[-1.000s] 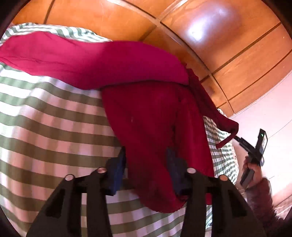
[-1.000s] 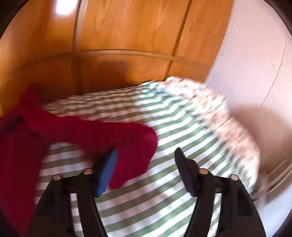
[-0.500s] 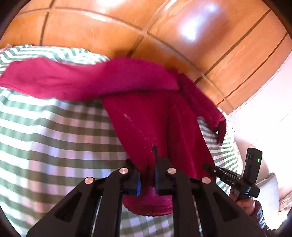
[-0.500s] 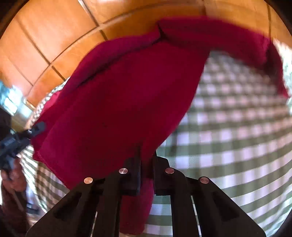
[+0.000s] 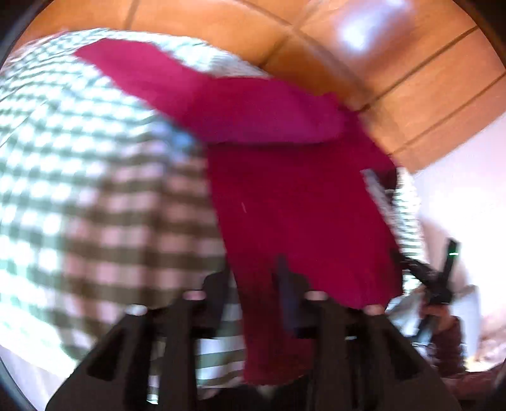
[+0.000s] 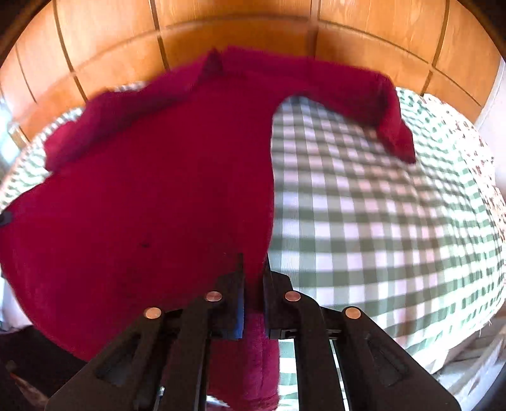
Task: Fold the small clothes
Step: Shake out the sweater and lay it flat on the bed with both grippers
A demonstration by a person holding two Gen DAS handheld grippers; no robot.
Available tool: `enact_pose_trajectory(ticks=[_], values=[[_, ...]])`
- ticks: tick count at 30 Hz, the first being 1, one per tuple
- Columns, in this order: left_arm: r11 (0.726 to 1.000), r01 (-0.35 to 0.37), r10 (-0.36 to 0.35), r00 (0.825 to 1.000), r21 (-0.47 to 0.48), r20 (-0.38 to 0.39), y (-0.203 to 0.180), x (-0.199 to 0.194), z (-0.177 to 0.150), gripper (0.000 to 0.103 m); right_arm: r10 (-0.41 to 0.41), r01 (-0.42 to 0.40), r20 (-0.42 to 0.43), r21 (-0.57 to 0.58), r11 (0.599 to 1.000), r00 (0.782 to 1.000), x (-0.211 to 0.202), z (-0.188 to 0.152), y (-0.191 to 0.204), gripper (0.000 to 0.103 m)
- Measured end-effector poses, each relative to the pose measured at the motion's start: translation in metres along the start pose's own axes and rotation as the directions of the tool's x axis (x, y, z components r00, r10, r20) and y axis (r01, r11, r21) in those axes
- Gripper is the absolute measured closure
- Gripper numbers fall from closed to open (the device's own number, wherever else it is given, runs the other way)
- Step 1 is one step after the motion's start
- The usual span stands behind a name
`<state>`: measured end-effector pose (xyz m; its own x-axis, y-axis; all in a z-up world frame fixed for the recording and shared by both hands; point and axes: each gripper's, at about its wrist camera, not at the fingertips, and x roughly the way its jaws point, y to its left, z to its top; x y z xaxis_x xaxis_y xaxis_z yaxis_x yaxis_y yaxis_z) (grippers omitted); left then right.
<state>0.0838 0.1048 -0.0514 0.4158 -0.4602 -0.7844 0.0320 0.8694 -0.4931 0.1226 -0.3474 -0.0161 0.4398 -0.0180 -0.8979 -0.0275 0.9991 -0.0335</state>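
Presently, item by item:

- Red sweater (image 6: 158,189): lies spread on the checked bedcover (image 6: 379,221), collar toward the wooden panelling (image 6: 237,28) at 12 o'clock. Its hem is at 6 o'clock, between both sets of jaws. One sleeve (image 6: 389,120) bends away at 1 o'clock.
- Right gripper (image 6: 253,262): the jaws are narrow and have just been opening. The hem fills the gap and seems to touch both pads.
- Left gripper (image 5: 251,272): the jaws are parted about halfway and have just been opening. The hem hangs between them with bedcover showing on one side, so you have no real pinch there. The picture is blurred.
- Step, as judged: squaring the body flat before folding. Keep the hem line straight and both corners level. Let go only once the cloth lies without ripples, then take the sleeves inward.
- Room: you have broad open bedcover from 2 to 4 o'clock in the right view. The bed edge (image 6: 474,332) falls away at 4 o'clock, and the panelling bounds the far side. Keep your two tools from crossing.
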Motion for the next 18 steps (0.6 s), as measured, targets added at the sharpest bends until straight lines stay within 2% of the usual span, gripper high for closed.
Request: enact_pose_trajectory(ticks=[1,2,3,5,6,7,8,11,13,14,16,18], values=[[0.999,-0.025,0.026,0.999,-0.023,0.022,0.008,-0.001,0.001,0.055,-0.016,0.016,0.008,0.001,1.000,1.000,0.001,0.001,0.003,0.071],[0.998,-0.044,0.046,0.998,-0.048,0.050,0.017,-0.005,0.004,0.054,-0.029,0.028,0.037,0.012,1.000,0.999,-0.003,0.002,0.003,0.049],[0.995,-0.063,0.070,0.994,-0.081,0.080,0.030,-0.011,0.010,0.054,-0.031,0.029,0.063,0.022,0.999,0.998,-0.007,0.004,0.005,0.041],[0.985,-0.115,0.133,0.982,-0.132,0.136,0.051,-0.022,0.026,0.053,-0.003,0.001,0.111,0.021,1.000,0.994,-0.015,0.013,0.015,0.041],[0.976,-0.154,0.180,0.968,-0.154,0.172,0.064,-0.030,0.037,0.051,0.009,-0.011,0.125,0.013,1.000,0.992,-0.017,0.017,0.020,0.041],[0.967,-0.185,0.218,0.957,-0.178,0.194,0.075,-0.035,0.050,0.045,0.025,-0.025,0.136,0.004,1.000,0.990,-0.018,0.019,0.026,0.040],[0.961,-0.196,0.237,0.948,-0.197,0.210,0.085,-0.038,0.059,0.044,0.056,-0.056,0.146,-0.006,0.998,0.988,-0.019,0.022,0.037,0.035],[0.933,-0.243,0.312,0.914,-0.266,0.261,0.119,-0.047,0.105,0.041,0.140,-0.135,0.139,-0.044,0.990,0.980,-0.014,0.026,0.070,0.034],[0.916,-0.279,0.356,0.895,-0.287,0.267,0.133,-0.046,0.132,0.035,0.195,-0.189,0.121,-0.065,0.980,0.973,-0.010,0.025,0.092,0.034],[0.912,-0.287,0.365,0.892,-0.292,0.265,0.137,-0.043,0.144,0.034,0.225,-0.217,0.105,-0.078,0.973,0.969,-0.003,0.025,0.103,0.034],[0.891,-0.325,0.411,0.874,-0.316,0.259,0.151,-0.036,0.172,0.034,0.261,-0.254,0.078,-0.094,0.963,0.962,0.005,0.024,0.121,0.034],[0.879,-0.354,0.437,0.866,-0.321,0.242,0.158,-0.023,0.197,0.034,0.293,-0.288,0.047,-0.096,0.953,0.955,0.015,0.023,0.138,0.034]])
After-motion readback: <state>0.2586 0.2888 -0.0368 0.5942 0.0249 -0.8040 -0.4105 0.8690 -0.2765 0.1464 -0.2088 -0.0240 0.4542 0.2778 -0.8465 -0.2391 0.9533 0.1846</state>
